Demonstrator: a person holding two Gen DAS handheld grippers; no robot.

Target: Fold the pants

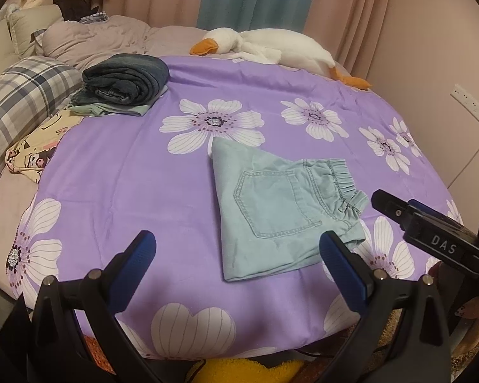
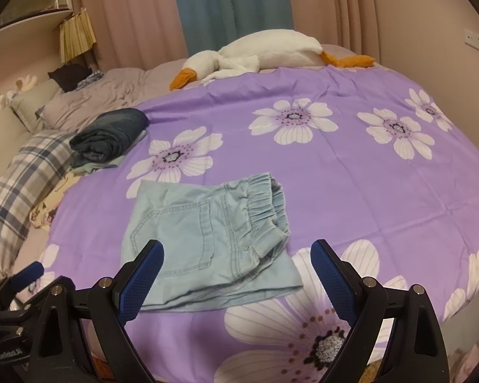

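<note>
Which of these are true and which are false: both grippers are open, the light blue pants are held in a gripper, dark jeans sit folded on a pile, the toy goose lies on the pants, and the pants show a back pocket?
1. Both the left gripper and the right gripper are open. True.
2. The light blue pants are held in a gripper. False: they lie free on the purple flowered sheet, neither gripper closed on them.
3. Dark jeans sit folded on a pile. True.
4. The toy goose lies on the pants. False: it lies at the bed's far edge, well apart.
5. The pants show a back pocket. True.
</note>
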